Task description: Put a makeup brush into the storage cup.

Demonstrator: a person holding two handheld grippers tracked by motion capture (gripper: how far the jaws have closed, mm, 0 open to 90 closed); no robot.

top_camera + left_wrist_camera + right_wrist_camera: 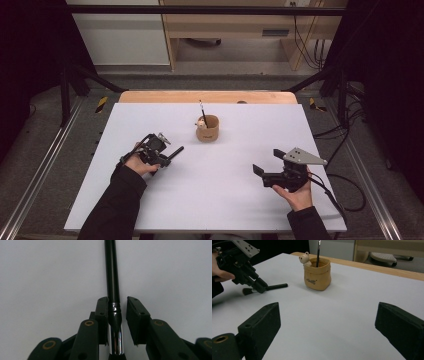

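Straddling makeup brush, jaws seemingly loose.

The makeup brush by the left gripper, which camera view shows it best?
The right gripper view: the makeup brush lies on the white table, bristles and black handle both visible either side of the left gripper. The left gripper view shows its ferrule and handle close up between the jaws. The high view shows little more than the handle tip.

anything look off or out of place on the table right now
One thing: a black makeup brush lies flat on the white table between the jaws of the left gripper, while another brush stands upright in the tan holder. Nothing looks spilled or damaged.
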